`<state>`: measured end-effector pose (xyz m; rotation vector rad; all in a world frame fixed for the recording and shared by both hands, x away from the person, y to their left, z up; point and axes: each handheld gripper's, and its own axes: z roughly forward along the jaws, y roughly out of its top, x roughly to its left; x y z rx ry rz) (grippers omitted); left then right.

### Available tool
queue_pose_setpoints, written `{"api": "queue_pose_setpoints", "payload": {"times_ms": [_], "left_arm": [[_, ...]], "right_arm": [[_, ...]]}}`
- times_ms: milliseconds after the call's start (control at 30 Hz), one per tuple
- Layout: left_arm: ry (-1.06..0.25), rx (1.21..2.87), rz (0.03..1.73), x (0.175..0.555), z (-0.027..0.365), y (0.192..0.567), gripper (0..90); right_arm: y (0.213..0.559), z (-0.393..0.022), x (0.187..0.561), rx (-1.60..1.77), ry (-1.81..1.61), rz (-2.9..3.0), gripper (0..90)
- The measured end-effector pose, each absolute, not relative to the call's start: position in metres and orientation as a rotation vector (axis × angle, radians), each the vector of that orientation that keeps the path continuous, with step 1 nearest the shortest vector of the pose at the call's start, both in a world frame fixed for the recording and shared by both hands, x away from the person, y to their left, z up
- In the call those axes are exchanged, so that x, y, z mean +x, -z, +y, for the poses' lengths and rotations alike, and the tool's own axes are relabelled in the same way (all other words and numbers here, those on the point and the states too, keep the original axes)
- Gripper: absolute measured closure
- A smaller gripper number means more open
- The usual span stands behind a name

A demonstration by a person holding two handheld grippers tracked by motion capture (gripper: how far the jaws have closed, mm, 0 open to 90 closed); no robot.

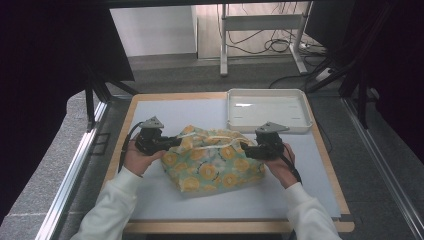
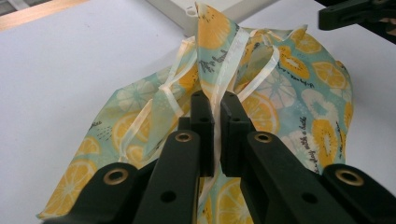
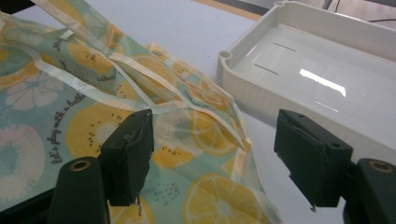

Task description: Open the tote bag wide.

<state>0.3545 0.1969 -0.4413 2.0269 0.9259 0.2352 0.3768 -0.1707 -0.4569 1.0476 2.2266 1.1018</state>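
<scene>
bag [image 1: 212,160] lies crumpled mid-mat [image 1: 165,200], near tray [image 1: 267,110]. left gripper [image 2: 215,109] clamps trimmed edge, lifted. right gripper [image 3: 212,154] jaws apart, grasping nothing, over other side. second grip and spreading left to do.

Wood-edged table [image 1: 131,107] under a white sheet [image 1: 170,112]; on it, fruit-print cloth bag [image 1: 212,165] and white tray [image 1: 267,111].

Both forearms enter from the near edge in white sleeves, each hand holding a gripper. The left gripper [image 1: 172,142] points inward to the right, its jaws pinched together on a fold of cloth [image 2: 219,70]. The right gripper [image 1: 245,146] points inward to the left, jaws standing wide apart, gripping nothing.
</scene>
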Motion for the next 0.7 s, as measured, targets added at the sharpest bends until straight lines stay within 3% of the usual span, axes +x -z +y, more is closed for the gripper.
{"api": "queue_pose_setpoints", "payload": {"times_ms": [700], "left_arm": [[-0.225, 2.039, 0.929, 0.357, 0.195, 0.445, 86.9]], "right_arm": [[0.467, -0.150, 0.405, 1.034, -1.045, 2.335, 32.2]]}}
